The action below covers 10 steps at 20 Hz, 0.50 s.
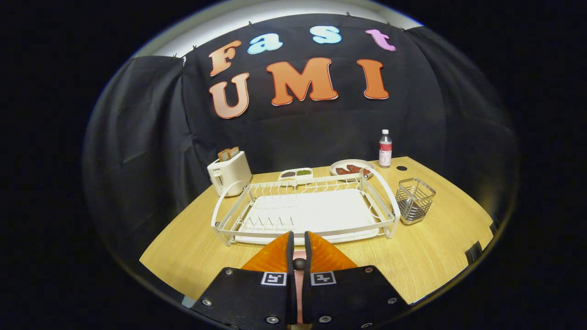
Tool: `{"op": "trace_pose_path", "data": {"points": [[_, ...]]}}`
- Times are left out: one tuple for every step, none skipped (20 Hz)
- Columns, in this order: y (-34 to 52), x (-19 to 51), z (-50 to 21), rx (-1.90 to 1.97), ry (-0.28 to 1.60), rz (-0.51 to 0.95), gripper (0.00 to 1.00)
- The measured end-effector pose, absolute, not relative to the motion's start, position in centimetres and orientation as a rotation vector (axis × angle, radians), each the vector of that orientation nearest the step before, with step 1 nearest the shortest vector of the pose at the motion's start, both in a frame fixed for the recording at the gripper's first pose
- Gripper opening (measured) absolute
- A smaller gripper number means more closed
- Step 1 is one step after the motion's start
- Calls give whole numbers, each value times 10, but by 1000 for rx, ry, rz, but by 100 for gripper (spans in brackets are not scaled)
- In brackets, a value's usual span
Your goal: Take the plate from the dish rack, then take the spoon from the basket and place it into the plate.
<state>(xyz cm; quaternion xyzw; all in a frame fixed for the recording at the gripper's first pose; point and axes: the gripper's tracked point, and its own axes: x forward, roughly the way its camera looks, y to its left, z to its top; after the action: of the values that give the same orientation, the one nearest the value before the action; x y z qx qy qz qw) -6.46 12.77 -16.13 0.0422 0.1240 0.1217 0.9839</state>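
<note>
My gripper (299, 240) hovers over the near part of the wooden table (192, 256), its fingers almost together. A thin thing with a small dark round end (299, 264) is pinched between them; it looks like the spoon. A pink surface (299, 284) shows through the narrow gap below it, and I cannot tell whether that is the plate. Just beyond the fingertips stands the white dish rack (220, 208), with no plate in its slots. Right of the rack is the wire basket (415, 200), and I see nothing inside it.
A white toaster (229, 173) with bread stands behind the rack's left corner. Behind the rack sit a small two-part dish (296, 174) and a plate of food (352, 167). A bottle (385, 149) stands at the back right.
</note>
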Motion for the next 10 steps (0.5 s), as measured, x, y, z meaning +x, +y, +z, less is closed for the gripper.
{"op": "trace_pose_path", "data": {"points": [[127, -66, -166, 82, 254, 249, 5], [128, -67, -164, 85, 246, 252, 5], [127, -65, -164, 86, 242, 255, 5], [126, -66, -168, 80, 249, 256, 5], [124, -66, -171, 75, 259, 252, 9], [121, -66, -175, 71, 269, 245, 11], [119, -66, -183, 64, 290, 238, 13], [118, -68, -193, 55, 320, 239, 15], [118, -70, -202, 52, 343, 241, 18], [119, -72, -207, 51, 360, 242, 18]]}}
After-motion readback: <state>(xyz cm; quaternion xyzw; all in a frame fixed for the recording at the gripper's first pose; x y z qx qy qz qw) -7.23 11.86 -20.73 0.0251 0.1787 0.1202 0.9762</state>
